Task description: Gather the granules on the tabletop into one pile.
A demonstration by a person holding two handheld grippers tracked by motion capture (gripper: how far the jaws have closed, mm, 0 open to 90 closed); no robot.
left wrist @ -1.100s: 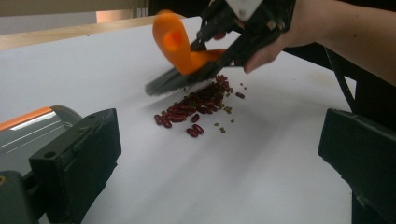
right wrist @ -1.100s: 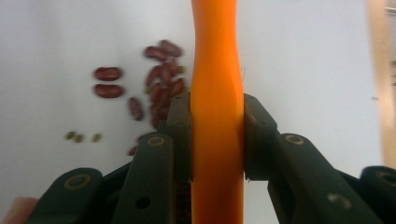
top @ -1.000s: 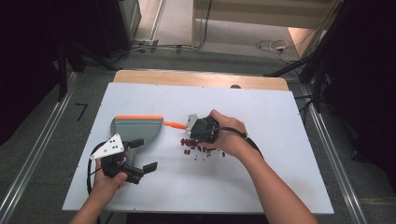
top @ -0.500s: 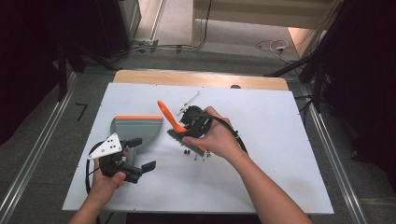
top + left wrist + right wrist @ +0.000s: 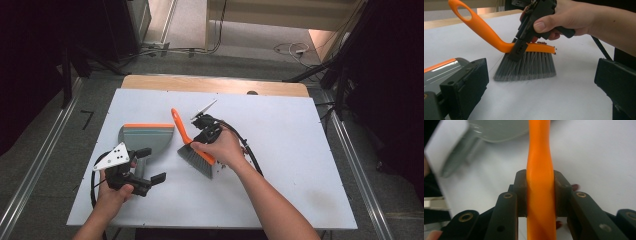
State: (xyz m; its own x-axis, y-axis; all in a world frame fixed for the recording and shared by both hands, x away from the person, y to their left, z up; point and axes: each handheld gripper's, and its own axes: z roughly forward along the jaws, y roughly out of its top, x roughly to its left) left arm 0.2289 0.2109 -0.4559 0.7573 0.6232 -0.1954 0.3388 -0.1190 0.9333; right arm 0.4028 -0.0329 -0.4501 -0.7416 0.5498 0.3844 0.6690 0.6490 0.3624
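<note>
Brush (image 5: 192, 150) clamped in right gripper (image 5: 202, 134) fingers, bristles on counter (image 5: 280, 150); left gripper (image 5: 145, 172) fingers open, empty; dustpan (image 5: 145, 139) near; red bits (image 5: 541, 43), probably unswept.

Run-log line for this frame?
right tongs: shut on brush | bristles on table | left tongs: open, beside dustpan

brush (image 5: 192, 150): orange handle, grey bristles | dustpan (image 5: 145, 139): grey, orange edge | table (image 5: 300, 165): white
</note>
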